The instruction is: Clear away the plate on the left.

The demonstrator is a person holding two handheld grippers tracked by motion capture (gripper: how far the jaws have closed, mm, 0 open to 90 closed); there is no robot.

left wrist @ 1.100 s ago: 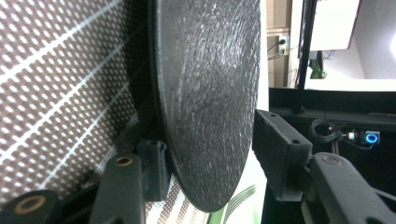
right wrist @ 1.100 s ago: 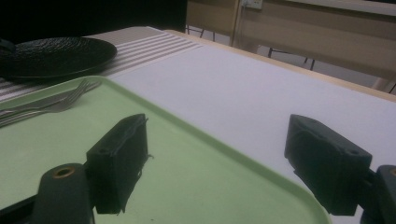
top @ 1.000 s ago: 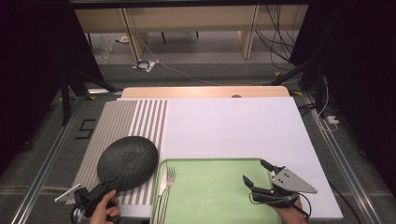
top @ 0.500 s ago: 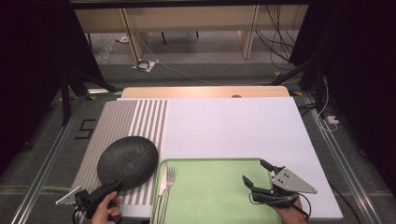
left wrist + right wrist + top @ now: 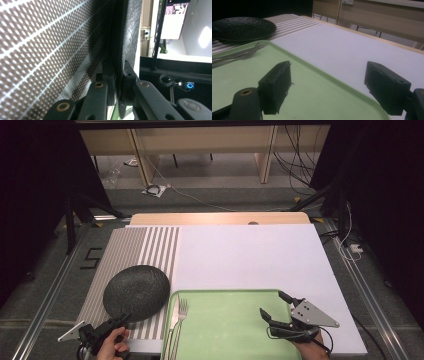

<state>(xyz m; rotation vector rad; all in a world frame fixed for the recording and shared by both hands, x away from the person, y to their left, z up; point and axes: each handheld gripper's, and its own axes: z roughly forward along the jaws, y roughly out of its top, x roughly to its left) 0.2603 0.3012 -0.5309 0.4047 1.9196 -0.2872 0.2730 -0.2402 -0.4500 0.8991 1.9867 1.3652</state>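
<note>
Left hand-held gripper [image 5: 121,320] clamping black plate [image 5: 136,292] rim, striped mat [image 5: 127,255] beneath

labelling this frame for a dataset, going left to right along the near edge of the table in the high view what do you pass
left gripper shut on the rim of the black plate → knife → fork on the green tray → right gripper, jaws open over the tray's right end

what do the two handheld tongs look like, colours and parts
Both tongs are black, each with two jointed jaws ending in blocky pads, and brass-coloured pivot pins show at the joints. The right tongs carry a grey three-cornered plate with small holes on top, and a thin black cable loops beside them. The left tongs have a paler grey plate sticking out at the rear.
</note>
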